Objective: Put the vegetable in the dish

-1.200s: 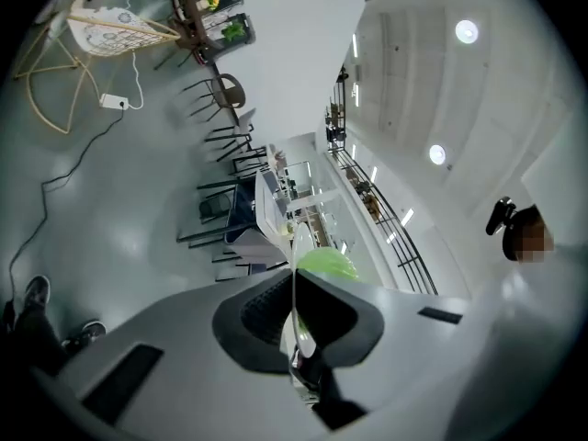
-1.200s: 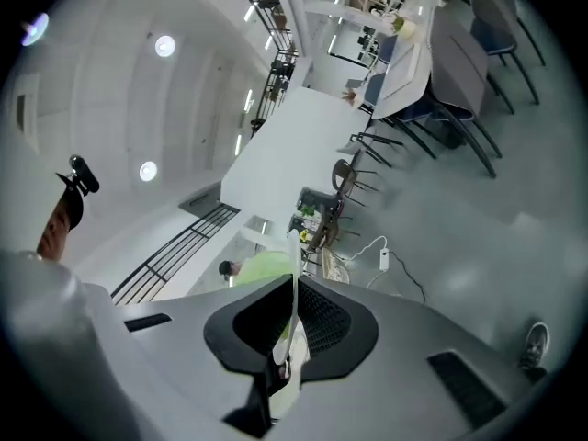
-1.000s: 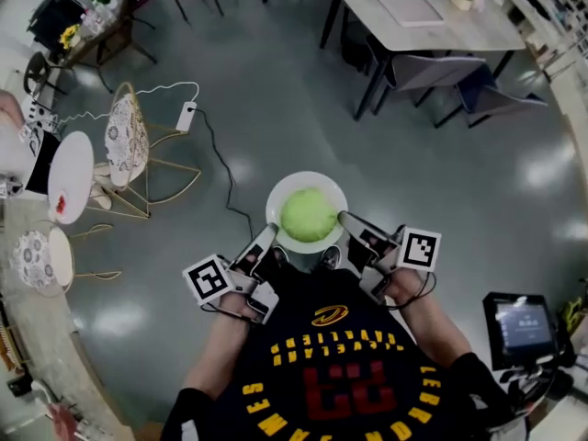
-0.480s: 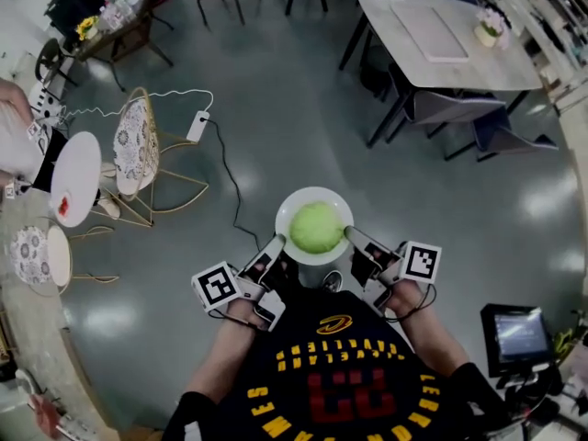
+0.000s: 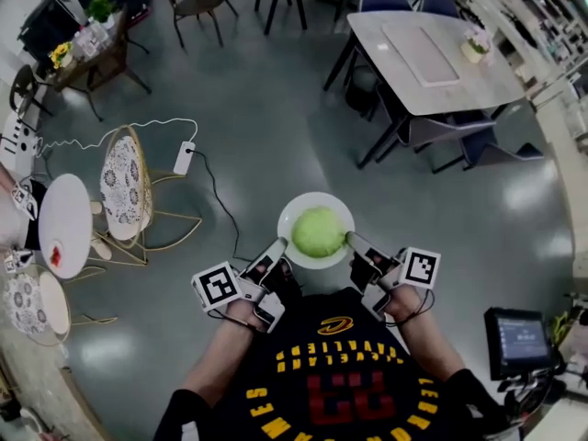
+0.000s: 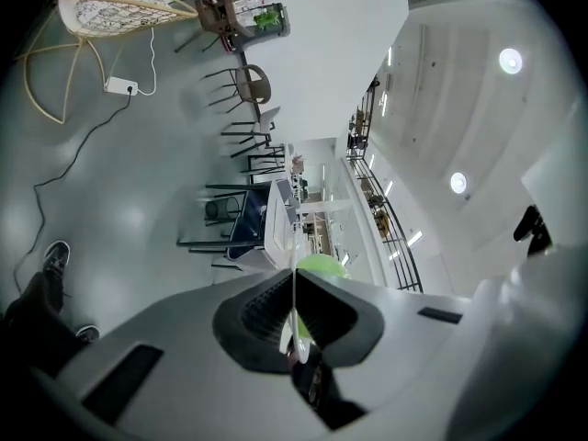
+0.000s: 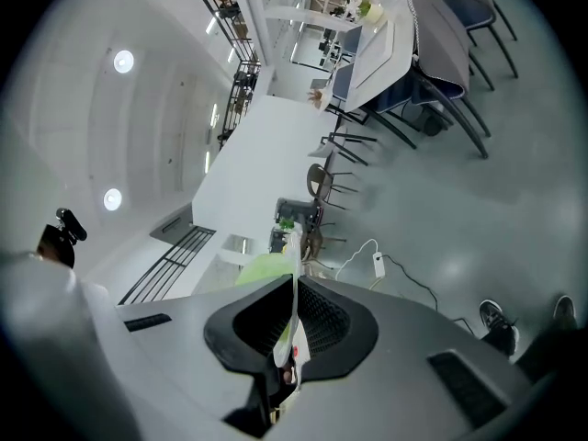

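Left gripper (image 5: 278, 249) and right gripper (image 5: 352, 240) each pinch the dish (image 5: 313, 197) by opposite rims; the vegetable (image 5: 319, 231) inside looks light, likely to roll, on slippery, breakable china.

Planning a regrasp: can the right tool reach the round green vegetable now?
Probably not: the right tool is shut on the round white dish, holding up the round green vegetable with the left tool.

A long white table (image 5: 487, 76) stands upper right, bearing a small flower pot (image 5: 476, 42) and perhaps a closed laptop (image 5: 421, 51). Left, a gold wire chair (image 5: 124, 186) has a white power strip (image 5: 184, 157) just beside it.
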A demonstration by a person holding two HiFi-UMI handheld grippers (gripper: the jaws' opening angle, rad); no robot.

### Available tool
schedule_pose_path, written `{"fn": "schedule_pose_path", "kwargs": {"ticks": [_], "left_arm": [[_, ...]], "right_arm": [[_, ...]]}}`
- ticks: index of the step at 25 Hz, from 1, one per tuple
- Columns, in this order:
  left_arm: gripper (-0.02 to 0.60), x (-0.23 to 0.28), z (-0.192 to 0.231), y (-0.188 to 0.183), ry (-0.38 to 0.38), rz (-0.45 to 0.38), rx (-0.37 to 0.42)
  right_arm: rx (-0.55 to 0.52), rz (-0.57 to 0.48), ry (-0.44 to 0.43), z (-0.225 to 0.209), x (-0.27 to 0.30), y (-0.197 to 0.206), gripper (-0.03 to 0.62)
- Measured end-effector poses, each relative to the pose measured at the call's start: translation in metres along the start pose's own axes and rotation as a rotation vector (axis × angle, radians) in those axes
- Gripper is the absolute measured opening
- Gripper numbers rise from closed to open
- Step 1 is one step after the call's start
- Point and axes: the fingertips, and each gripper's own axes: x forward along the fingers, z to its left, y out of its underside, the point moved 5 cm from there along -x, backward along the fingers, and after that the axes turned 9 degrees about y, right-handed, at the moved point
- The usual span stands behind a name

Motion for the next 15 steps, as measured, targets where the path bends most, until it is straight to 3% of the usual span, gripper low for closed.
{"fn": "schedule_pose_path", "kwargs": {"ticks": [5, 15], "left_arm": [[0.011, -0.006, 0.005, -0.039, 0.002, 0.015, -0.020], [0.011, -0.004, 0.012, -0.078, -0.002, -0.026, -0.042]], "right_arm": [[0.011, -0.007, 0.032, 0.013, 0.034, 0.002, 0.018], [0.007, 0.037, 0.050, 0.024, 0.076, -0.014, 0.018]]}}
